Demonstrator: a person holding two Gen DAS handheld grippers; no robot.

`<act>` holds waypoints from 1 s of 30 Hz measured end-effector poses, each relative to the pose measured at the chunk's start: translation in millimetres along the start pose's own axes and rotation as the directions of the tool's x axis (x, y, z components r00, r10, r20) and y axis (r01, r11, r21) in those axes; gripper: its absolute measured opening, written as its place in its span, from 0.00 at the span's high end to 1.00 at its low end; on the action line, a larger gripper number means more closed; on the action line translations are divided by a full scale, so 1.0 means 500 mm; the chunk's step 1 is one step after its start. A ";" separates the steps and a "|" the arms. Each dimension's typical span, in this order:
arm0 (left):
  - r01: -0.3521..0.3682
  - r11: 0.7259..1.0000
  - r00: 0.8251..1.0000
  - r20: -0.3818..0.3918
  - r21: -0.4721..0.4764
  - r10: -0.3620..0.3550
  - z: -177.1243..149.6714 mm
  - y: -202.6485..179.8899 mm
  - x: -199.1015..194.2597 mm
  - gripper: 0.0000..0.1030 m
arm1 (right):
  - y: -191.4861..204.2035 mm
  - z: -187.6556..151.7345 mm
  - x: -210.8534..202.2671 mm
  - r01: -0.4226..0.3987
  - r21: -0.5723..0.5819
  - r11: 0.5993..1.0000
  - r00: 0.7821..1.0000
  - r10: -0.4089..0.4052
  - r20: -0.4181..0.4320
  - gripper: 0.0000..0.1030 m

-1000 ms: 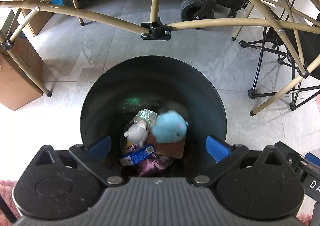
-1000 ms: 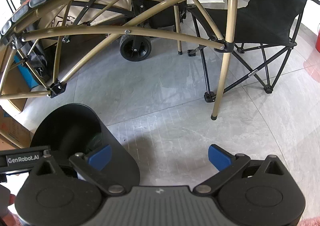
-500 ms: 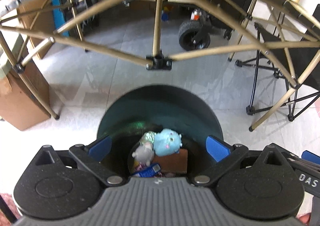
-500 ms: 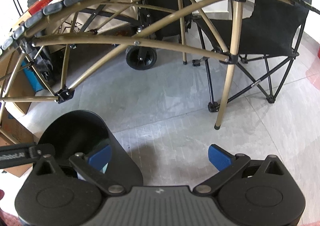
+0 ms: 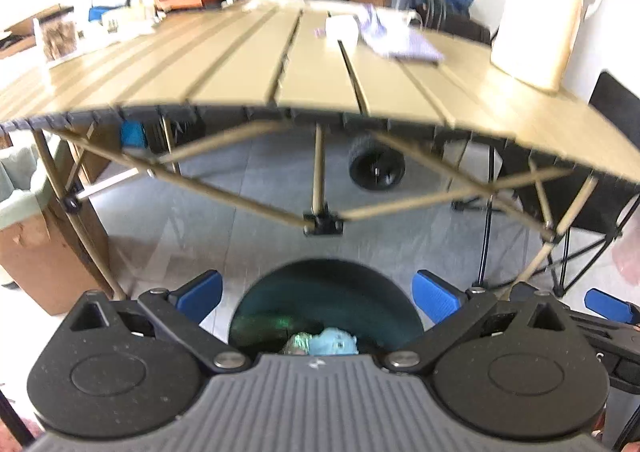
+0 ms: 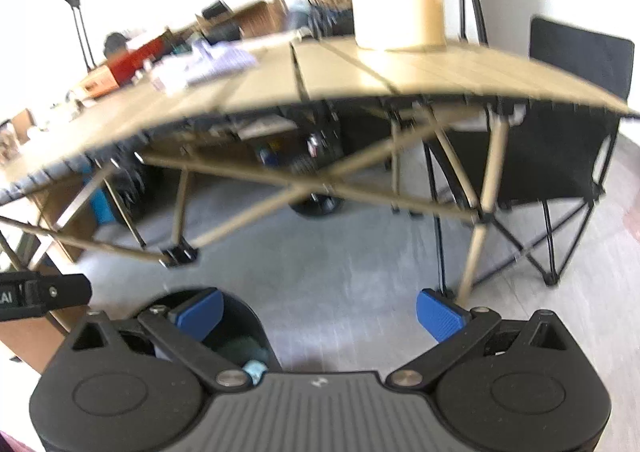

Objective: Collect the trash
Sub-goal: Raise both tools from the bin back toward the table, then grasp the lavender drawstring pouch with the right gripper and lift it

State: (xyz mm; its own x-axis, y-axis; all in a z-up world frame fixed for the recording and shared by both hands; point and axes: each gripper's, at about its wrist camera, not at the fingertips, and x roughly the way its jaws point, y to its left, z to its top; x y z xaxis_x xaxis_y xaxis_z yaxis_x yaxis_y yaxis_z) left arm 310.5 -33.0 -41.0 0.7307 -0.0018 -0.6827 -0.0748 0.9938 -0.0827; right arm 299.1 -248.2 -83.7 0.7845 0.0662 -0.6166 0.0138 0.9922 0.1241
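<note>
Left tongs [image 5: 318, 292]: blue pads sitting wide apart, nothing between them, hanging above the black trash bin [image 5: 328, 284] on the grey tiled floor [image 5: 248, 188]. Bin mouth is showing between the two pads; the lower half of it is hidden by the tool body. Inside the bin, a light blue plush toy [image 5: 334, 342] is lying against a crinkled shiny wrapper [image 5: 298, 342]; both are only partly in view, so what lies under them cannot be told.

Right tongs [image 6: 318, 308]: pads likewise spread, empty, hanging over bare floor just right of the same bin [image 6: 236, 324]. Left pad is overlapping the bin rim in the picture; contact cannot be judged. A scrap of the blue toy [image 6: 254, 367] is peeking out at the tool's edge.

Folding worktop [image 5: 304, 64]: tan slats, tan crossed legs, standing beyond the bin. On it, well apart from the tongs, are lying a small white box [image 5: 342, 30] and next to it a pale purple crumpled sheet [image 5: 400, 42], with a tall cream container [image 5: 536, 12] toward the right edge. Both views are motion-blurred, so finer detail on the worktop is not readable.

A black folding chair [image 6: 560, 156] is standing at the right end of the worktop; a black wheel [image 5: 376, 168] is showing under it.
</note>
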 end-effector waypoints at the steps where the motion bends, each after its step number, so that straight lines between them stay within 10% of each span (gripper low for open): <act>1: 0.002 1.000 1.000 0.016 -0.005 -0.002 0.007 0.005 -0.011 0.00 | 0.006 0.008 -0.010 -0.011 -0.004 1.000 1.000 0.011 0.021 0.00; 30: -0.027 0.990 0.933 0.351 -0.141 0.076 0.272 0.080 -0.107 0.00 | 0.140 0.307 -0.053 -0.024 -0.092 0.995 0.943 0.053 0.329 0.00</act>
State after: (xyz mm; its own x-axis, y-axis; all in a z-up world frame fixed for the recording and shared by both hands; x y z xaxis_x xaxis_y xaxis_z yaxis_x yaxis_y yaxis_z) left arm 360.6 22.2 91.0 0.9145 0.1127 -0.3886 -0.1895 0.9679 -0.1652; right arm 374.4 -197.0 60.6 0.9443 0.0803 -0.3193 -0.0621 0.9958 0.0665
